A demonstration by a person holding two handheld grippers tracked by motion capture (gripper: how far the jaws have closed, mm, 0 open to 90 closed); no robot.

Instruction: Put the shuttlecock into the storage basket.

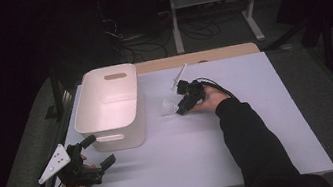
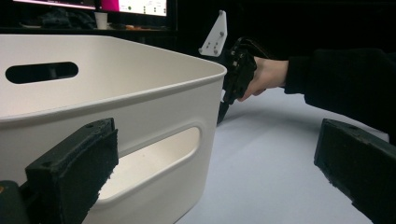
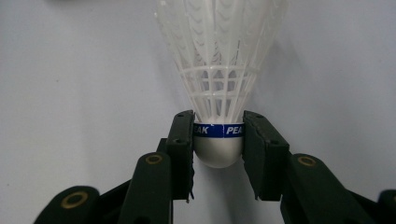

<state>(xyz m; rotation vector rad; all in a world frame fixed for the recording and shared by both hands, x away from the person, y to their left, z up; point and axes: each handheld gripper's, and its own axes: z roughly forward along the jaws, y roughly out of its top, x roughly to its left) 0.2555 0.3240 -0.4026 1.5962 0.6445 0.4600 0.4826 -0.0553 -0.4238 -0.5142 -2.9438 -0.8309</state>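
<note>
A white plastic-skirted shuttlecock (image 3: 219,70) with a blue band is clamped at its rounded cork base by the right gripper (image 3: 218,149), low on the pale table (image 1: 240,127), at three o'clock from the white rectangular plastic bin (image 1: 108,107). At the bin's seven o'clock, the left gripper (image 1: 96,151) is held with jaws apart, nothing between them.

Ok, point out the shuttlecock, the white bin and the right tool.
shuttlecock (image 3: 219,70): right gripper view, on its white skirt.
white bin (image 1: 117,140): high view, on its near wall.
right tool (image 3: 218,140): right gripper view, between its fingertips, shut on the cork.
</note>
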